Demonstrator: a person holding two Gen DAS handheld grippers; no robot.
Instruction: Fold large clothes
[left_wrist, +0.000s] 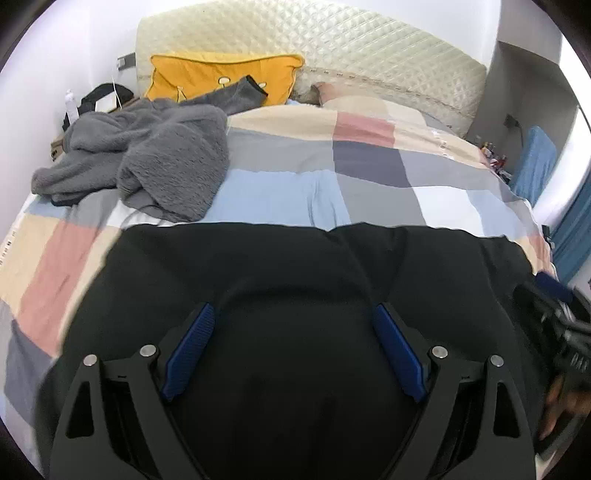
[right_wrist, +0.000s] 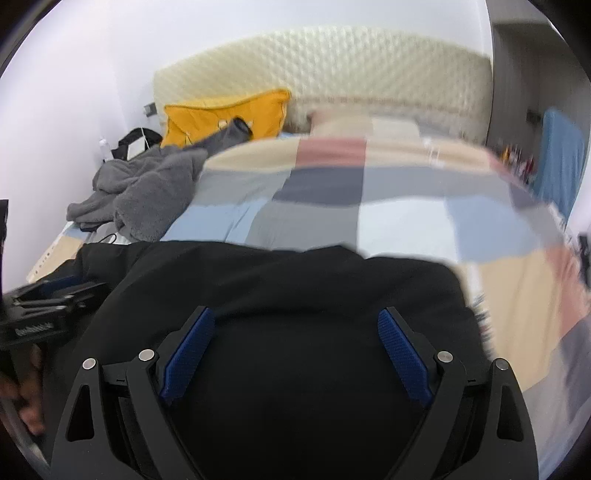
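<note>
Setting: a bed (left_wrist: 369, 177) under a patchwork quilt, a cream quilted headboard (left_wrist: 314, 55) behind it.
Garment: one black garment (left_wrist: 295, 266) lies spread across the near end of the quilt; its near edge is cut off beneath both grippers.
Left gripper (left_wrist: 294, 314): poised low over the black cloth, blue-padded fingers (left_wrist: 190, 349) wide apart, gripping nothing.
Right gripper (right_wrist: 295, 319): same pose, fingers (right_wrist: 404, 354) spread, empty.
Hard to make out: the right-wrist view is smeared; the holder's hands are blurs at the frame edges.
Also counted: one yellow pillow (left_wrist: 218, 79), one heaped grey fleece (left_wrist: 147, 155).
</note>
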